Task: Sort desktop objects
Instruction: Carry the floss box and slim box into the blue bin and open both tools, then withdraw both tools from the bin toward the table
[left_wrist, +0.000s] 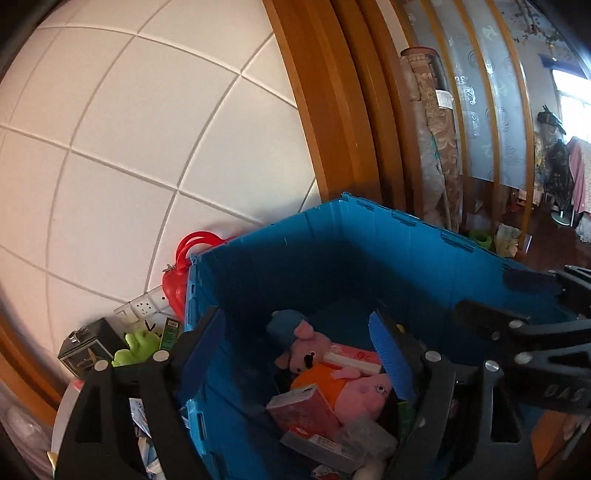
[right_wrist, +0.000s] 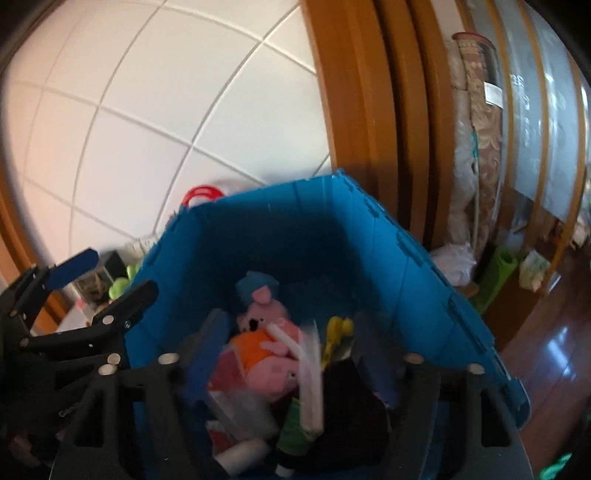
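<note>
Grippers are hovering over the blue crate (left_wrist: 332, 258), the left gripper (left_wrist: 299, 354) and right gripper (right_wrist: 295, 365) both gaping wide and empty, while pink plush pigs (left_wrist: 347, 391) are lying inside among red boxes (left_wrist: 306, 410).

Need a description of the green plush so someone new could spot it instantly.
Find the big blue crate against the white tiled wall. Just outside its left wall, below the red handles, the green plush sits beside a dark box. It is the only bright lime soft toy outside the crate; the pink ones lie inside.
</note>
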